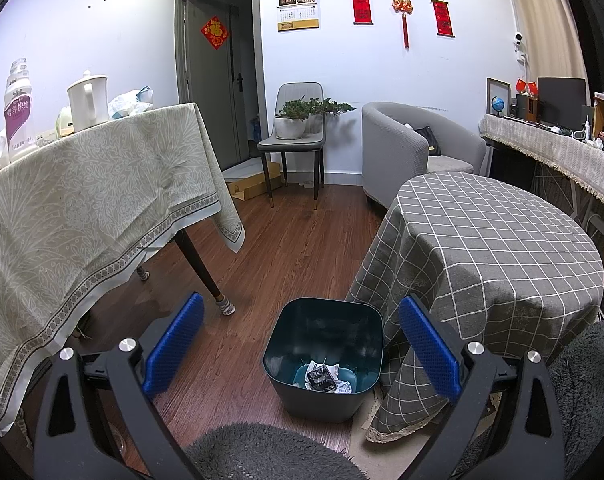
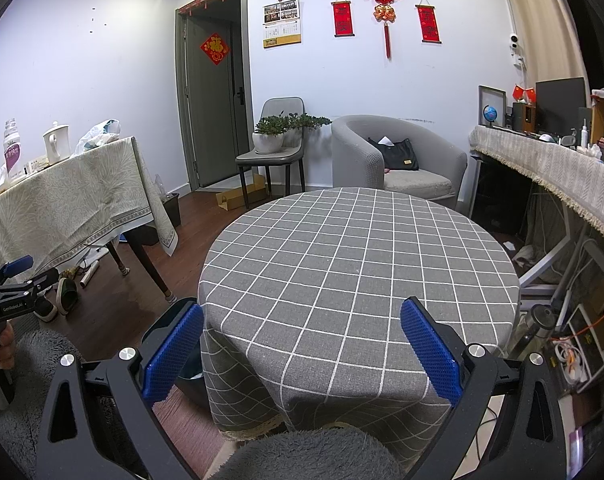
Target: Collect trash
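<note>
A dark teal trash bin (image 1: 322, 356) stands on the wood floor beside the round table with the grey checked cloth (image 1: 490, 248). Crumpled white and dark trash (image 1: 326, 378) lies at its bottom. My left gripper (image 1: 302, 348) is open and empty, held above and in front of the bin. My right gripper (image 2: 302, 348) is open and empty over the near edge of the round table (image 2: 358, 256), whose top shows only the cloth. The bin's rim (image 2: 181, 308) peeks out behind the right gripper's left finger. The left gripper (image 2: 13, 280) also shows at the far left of the right wrist view.
A table with a pale green cloth (image 1: 81, 200) stands left, holding a kettle (image 1: 87, 98) and a bottle (image 1: 19, 112). A chair with a potted plant (image 1: 293, 120), a grey armchair (image 1: 414, 152) and a cluttered desk (image 1: 562, 140) line the back and right. Shoes (image 2: 61, 296) lie on the floor.
</note>
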Tool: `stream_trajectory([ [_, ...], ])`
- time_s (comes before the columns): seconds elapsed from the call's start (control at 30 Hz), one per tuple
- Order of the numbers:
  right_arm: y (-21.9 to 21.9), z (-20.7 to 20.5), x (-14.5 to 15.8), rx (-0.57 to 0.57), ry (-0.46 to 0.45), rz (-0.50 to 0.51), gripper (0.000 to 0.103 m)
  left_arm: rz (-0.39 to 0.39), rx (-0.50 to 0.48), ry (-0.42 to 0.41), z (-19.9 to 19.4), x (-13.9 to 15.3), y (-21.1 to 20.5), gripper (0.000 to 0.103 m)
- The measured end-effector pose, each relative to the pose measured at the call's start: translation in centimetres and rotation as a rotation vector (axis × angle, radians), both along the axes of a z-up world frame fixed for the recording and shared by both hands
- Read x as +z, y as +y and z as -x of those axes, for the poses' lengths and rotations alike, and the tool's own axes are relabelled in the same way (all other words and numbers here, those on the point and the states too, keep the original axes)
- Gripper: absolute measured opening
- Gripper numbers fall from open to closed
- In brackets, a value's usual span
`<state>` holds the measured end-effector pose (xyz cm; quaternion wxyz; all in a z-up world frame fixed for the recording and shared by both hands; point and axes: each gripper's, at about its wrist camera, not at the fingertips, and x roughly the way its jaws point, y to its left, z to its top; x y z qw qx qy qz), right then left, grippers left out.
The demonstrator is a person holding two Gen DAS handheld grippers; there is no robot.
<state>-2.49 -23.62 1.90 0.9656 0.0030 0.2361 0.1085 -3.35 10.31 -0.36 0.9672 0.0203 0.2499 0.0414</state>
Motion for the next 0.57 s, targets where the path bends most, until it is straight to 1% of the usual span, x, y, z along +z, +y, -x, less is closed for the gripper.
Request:
stream_trajectory([
  [0.57,0.06,0.00,0.06,0.000,0.001,0.000,0.100,0.002,0.000,0.010,-0.16,-0.08,0.23,0.100],
])
